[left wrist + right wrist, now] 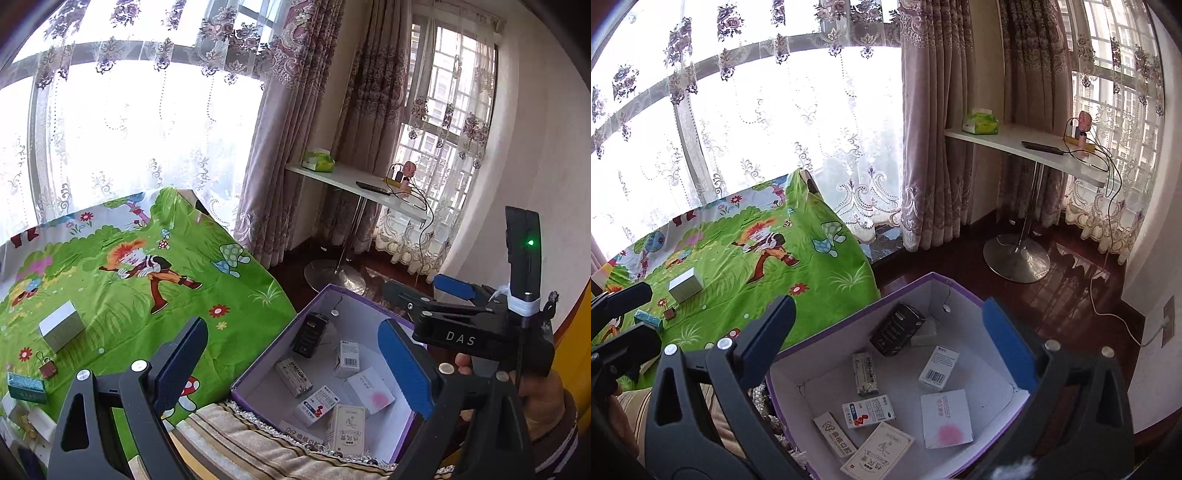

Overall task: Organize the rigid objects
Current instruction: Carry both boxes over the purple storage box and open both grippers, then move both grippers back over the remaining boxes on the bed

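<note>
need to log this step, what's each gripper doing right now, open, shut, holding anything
left gripper: open, nothing between its fingers.
right gripper: open wide above the purple box, holding nothing.

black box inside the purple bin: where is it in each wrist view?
Left wrist: black box at centre, near the purple bin's far-left wall, leaning on it.
Right wrist: black box at centre, near the bin's far wall.
Shared landmark: barcoded white box, to its lower right in both.

Seven small cartons [940, 370] in one purple box [960, 286].
</note>
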Tool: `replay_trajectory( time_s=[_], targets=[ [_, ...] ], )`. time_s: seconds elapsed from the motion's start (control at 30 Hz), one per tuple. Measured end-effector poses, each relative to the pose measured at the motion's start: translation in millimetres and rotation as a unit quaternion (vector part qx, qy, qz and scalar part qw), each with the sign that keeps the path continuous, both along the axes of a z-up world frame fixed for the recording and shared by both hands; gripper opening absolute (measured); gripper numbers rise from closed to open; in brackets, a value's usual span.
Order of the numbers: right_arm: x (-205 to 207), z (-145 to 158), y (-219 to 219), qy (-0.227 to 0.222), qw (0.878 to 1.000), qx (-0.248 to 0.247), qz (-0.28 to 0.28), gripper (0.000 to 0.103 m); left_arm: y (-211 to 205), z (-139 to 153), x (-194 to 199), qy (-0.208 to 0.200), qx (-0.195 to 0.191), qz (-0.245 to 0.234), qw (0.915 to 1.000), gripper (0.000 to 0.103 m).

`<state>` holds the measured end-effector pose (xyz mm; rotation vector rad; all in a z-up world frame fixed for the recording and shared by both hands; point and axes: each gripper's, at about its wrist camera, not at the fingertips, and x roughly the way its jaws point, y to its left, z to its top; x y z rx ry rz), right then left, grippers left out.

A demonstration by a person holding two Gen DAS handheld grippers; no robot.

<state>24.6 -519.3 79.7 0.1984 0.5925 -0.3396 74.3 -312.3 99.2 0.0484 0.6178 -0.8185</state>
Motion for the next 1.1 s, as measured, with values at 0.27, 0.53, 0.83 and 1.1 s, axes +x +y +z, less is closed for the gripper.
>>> replay_trajectory(
  time_s=[0.27, 0.53, 0.83, 1.1],
  targets=[
    [8.2, 4.3, 25.3, -0.005, 0.997, 0.034, 0.076, 0.102, 35.2, 4.6, 8.7, -0.010, -0.002, 0.039, 0.9992, 0.094],
    [26.7, 9.9, 56.7, -0.001, 0.992, 0.045, 0.118, 0.102, 101.8, 1.1, 26.6, -0.008, 0.001, 0.115, 0.9934, 0.094],
    [53.7, 14.3, 94.4, 0.018, 0.987, 0.048, 0.153, 0.102, 201.2, -12.2, 53.4, 0.032, -0.009, 0.238, 0.9707, 0.094],
    [77.9, 29.2, 137.2, 0.013, 0.980, 0.035, 0.196, 0.102, 272.3, -20.5, 72.6, 0.064, -0.016, 0.337, 0.9391, 0.094]
  ],
)
